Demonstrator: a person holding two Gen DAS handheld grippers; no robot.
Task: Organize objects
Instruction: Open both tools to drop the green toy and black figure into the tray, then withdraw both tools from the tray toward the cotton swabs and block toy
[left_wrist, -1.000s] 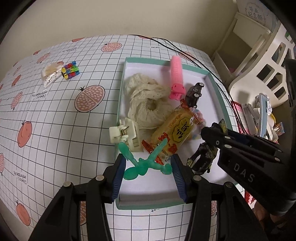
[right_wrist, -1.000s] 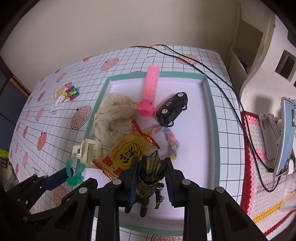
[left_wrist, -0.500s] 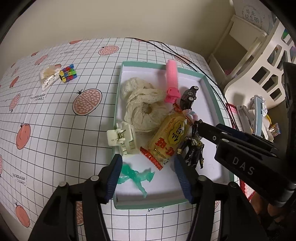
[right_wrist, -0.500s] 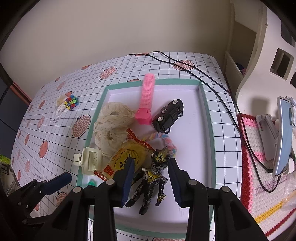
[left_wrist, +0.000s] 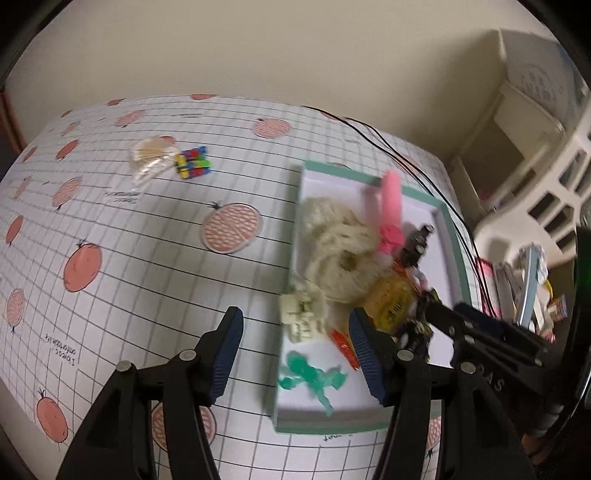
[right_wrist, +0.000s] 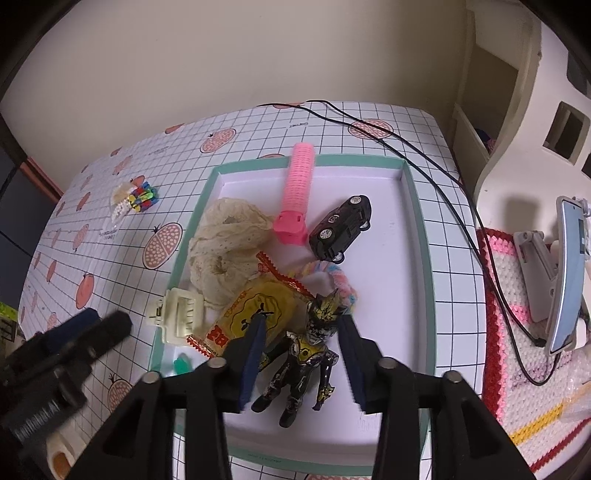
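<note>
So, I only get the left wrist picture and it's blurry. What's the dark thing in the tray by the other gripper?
Observer: A black and gold toy figure, lying flat in the tray.
Visitor: Is that gripper holding it?
Observer: No. The right gripper is open, with a finger on either side of the figure, not closed on it.
Visitor: And the dark lump by the pink thing?
Observer: A black toy car, just right of it.
</note>
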